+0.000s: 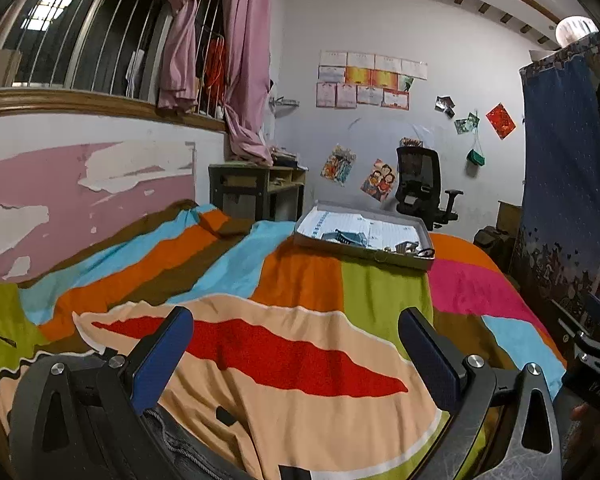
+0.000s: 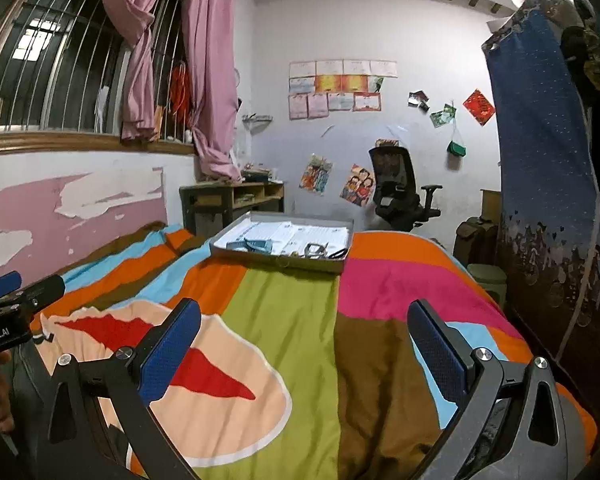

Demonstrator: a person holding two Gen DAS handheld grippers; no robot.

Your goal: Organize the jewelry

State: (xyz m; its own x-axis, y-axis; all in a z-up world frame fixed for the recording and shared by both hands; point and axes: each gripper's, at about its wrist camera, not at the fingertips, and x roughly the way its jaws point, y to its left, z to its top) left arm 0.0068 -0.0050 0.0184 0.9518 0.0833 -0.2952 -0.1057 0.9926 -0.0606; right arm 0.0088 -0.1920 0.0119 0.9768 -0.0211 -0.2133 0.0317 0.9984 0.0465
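— Where is the jewelry found?
— Small pieces (image 2: 315, 251) are seen in a shallow grey tray (image 2: 276, 261) at frame centre, laid on the striped bedspread (image 2: 292, 320).
— And the claws?
— The left gripper (image 1: 296, 344) and right gripper (image 2: 304, 340) are both held wide apart, nothing gripped, low in frame.

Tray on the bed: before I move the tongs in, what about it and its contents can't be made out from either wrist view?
- Small items in the tray: too far and too small in both views; a blue piece and dark bits show, type unclear.
- Near side of the tray floor: hidden by the front wall.
- Whether the tray has compartments: cannot tell; printed paper covers it.
- Left tongs and right tongs: open, far from the tray.
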